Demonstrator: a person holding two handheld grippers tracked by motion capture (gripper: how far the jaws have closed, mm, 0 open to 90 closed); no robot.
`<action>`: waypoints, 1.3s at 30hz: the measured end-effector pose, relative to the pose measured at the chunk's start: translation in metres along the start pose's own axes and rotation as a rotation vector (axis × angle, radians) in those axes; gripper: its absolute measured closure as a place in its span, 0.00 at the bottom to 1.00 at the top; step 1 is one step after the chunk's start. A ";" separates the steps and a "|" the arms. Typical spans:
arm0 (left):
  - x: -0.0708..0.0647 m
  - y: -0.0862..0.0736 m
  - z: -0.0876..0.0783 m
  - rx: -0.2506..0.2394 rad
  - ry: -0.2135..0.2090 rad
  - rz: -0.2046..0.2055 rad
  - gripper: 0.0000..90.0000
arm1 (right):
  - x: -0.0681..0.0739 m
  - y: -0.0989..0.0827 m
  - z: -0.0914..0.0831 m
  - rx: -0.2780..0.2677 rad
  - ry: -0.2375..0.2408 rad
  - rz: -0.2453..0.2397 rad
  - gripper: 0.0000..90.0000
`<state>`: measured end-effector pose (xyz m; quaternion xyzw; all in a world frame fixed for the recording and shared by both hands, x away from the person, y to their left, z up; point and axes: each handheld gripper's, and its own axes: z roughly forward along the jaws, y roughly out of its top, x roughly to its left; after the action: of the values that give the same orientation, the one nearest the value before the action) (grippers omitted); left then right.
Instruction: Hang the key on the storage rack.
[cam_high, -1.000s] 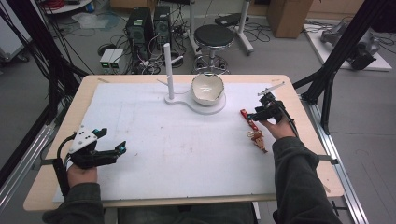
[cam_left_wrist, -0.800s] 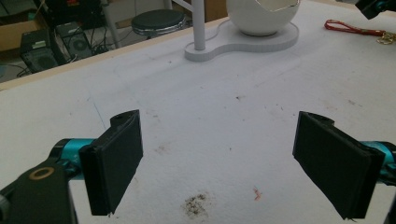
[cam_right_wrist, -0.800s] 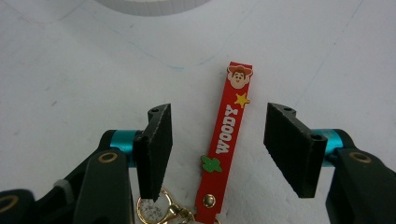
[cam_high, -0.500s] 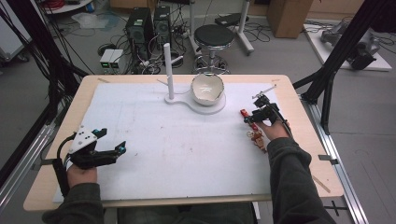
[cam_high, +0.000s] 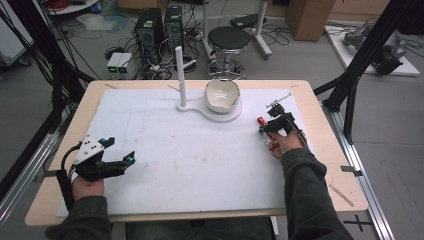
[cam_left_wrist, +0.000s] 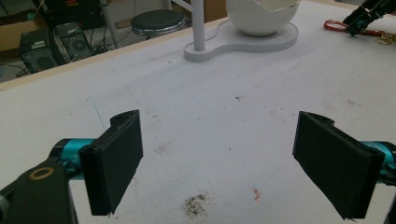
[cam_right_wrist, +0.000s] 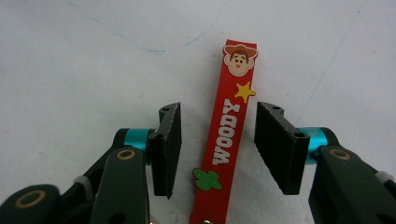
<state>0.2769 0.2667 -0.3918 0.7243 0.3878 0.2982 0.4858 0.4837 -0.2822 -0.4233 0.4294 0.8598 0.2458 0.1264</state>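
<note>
From the high view, we see the right tool lowered over a red keychain strap that lies flat on the white mat near the right edge of the worktop. A small metal cluster, apparently the key ring, lies just in front of the right hand. We judge that the tool points down at the strap so as to straddle it across its narrow width, the easiest way to pinch something so thin and flat. The left tool rests on the mat at the near left, well apart from the strap, seemingly parked while the other hand works. At the far middle stands a white bowl on a white base with an upright post; the bowl looks empty as far as we can see into it.

In the left gripper view, our left tool stands wide, with bare mat between its jaws. The bowl sits on its base ahead, and the strap lies far off at the upper right.

In the right gripper view, the right tool has just been closing and is narrowed round the strap, marked WOODY. The strap lies between the pads, but we see a gap on each side, so nothing is gripped yet.
</note>
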 end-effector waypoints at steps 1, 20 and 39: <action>0.000 0.000 0.000 0.000 0.000 0.000 0.18 | 0.000 0.000 0.000 -0.003 0.002 0.010 0.59; -0.001 0.000 0.000 0.003 -0.001 0.001 0.18 | -0.002 0.000 -0.001 -0.010 0.000 0.048 0.82; -0.001 0.000 -0.001 0.001 0.001 0.001 0.18 | 0.000 0.000 -0.019 -0.072 0.049 0.018 0.82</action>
<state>0.2758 0.2662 -0.3918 0.7245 0.3880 0.2987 0.4851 0.4756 -0.2885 -0.4067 0.4260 0.8494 0.2883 0.1185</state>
